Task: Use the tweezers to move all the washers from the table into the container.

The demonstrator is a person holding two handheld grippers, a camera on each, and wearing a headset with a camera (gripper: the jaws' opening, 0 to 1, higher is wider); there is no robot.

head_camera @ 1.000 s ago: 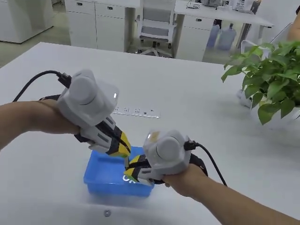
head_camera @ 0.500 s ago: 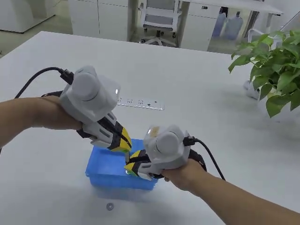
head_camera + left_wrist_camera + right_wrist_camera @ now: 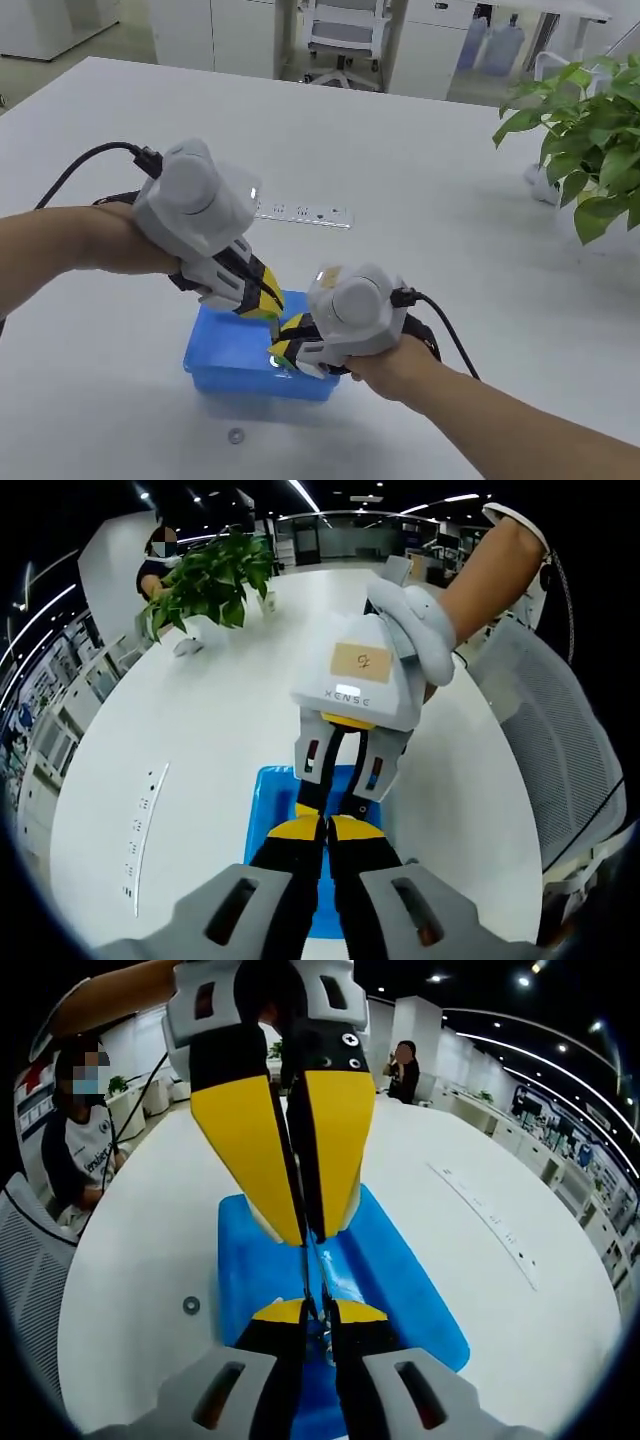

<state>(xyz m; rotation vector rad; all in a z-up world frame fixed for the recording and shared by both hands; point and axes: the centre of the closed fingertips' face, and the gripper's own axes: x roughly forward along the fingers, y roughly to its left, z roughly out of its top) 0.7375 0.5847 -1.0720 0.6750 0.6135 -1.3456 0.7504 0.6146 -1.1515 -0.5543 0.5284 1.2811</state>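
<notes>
Left gripper (image 3: 264,301) and right gripper (image 3: 284,352) jaws both clench the tweezers (image 3: 308,1260) over the container (image 3: 222,356), seemingly to release a load inside. One washer (image 3: 235,436) lies on the desk (image 3: 450,200).

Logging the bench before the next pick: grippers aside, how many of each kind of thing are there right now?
Loose washer: 1
Blue container: 1
Tweezers: 1
Power strip: 1
Plant: 1
Total: 5
</notes>
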